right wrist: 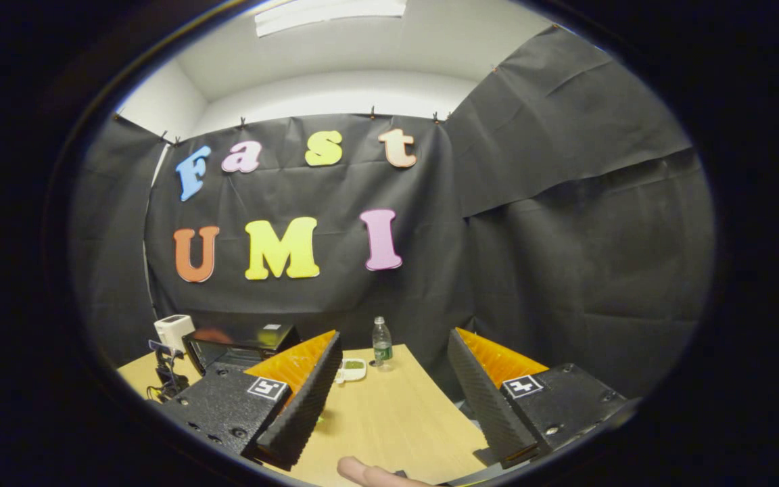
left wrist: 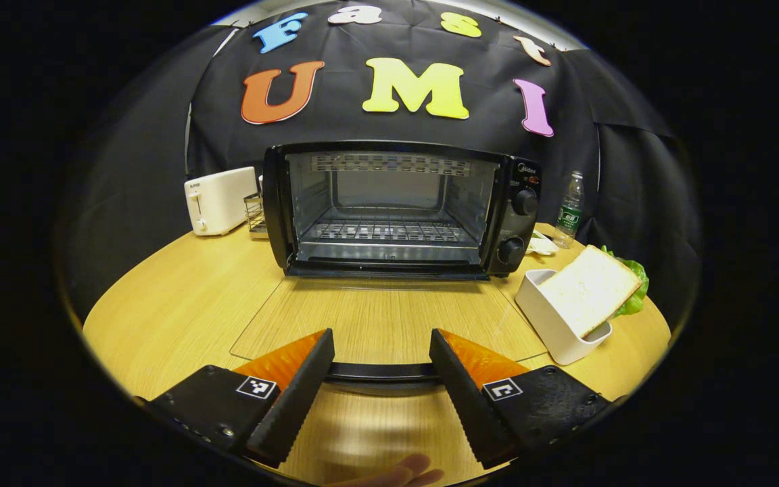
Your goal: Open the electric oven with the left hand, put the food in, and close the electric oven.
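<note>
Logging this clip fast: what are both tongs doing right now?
Left tongs: open, empty, at the oven door handle.
Right tongs: open, empty, above the table.

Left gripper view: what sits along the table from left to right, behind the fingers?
Toaster → small wire rack → open electric oven → water bottle → white box with a bread slice, lettuce behind it.

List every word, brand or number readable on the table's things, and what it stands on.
None can be quoted.
Oven: brand mark above the knobs, too small to read.
Toaster: mark near the top, blurred.
Bottle: label too small to read.
Left gripper: square pattern tags, no words.
</note>
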Demonstrator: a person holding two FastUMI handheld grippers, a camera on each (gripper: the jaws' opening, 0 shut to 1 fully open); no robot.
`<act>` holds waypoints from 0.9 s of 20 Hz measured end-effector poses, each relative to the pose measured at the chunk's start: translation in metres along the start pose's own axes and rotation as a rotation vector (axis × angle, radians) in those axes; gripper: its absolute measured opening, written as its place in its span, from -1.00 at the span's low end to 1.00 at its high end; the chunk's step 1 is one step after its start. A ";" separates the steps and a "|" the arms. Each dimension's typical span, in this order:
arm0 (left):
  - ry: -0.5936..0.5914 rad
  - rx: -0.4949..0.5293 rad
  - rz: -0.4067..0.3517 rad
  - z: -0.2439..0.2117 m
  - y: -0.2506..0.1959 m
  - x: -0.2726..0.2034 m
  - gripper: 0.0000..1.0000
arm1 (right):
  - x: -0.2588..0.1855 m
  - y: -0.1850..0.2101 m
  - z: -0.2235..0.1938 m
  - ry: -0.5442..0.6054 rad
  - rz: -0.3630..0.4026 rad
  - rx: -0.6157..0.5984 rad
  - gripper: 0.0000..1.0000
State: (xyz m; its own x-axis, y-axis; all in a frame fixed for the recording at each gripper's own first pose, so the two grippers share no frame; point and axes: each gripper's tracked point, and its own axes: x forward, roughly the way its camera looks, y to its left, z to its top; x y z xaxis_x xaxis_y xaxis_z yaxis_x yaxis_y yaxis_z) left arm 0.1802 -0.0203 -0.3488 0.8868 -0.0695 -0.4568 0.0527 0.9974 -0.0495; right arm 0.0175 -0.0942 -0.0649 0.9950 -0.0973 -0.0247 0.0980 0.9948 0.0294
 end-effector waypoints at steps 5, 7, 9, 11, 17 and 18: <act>-0.096 -0.047 -0.014 0.038 0.005 -0.026 0.85 | 0.016 0.009 -0.011 0.042 0.028 0.021 0.92; -0.156 -0.060 -0.010 0.067 0.010 -0.043 0.85 | 0.027 0.014 -0.017 0.065 0.041 0.022 0.92; -0.217 -0.060 0.014 0.099 0.019 -0.064 0.84 | 0.041 0.021 -0.024 0.089 0.062 0.026 0.92; -0.273 -0.055 0.046 0.131 0.027 -0.087 0.84 | 0.057 0.027 -0.034 0.121 0.084 0.028 0.92; -0.438 0.038 0.096 0.210 0.033 -0.168 0.84 | 0.122 0.053 -0.090 0.318 0.189 0.033 0.92; -0.465 0.056 0.107 0.219 0.033 -0.183 0.84 | 0.133 0.058 -0.103 0.366 0.214 0.041 0.92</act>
State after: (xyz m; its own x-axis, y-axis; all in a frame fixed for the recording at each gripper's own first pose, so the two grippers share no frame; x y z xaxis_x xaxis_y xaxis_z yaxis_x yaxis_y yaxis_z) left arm 0.1200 0.0292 -0.0726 0.9992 0.0374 -0.0107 -0.0371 0.9989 0.0295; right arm 0.1530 -0.0462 -0.1697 0.9204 0.1366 -0.3665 -0.1020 0.9884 0.1122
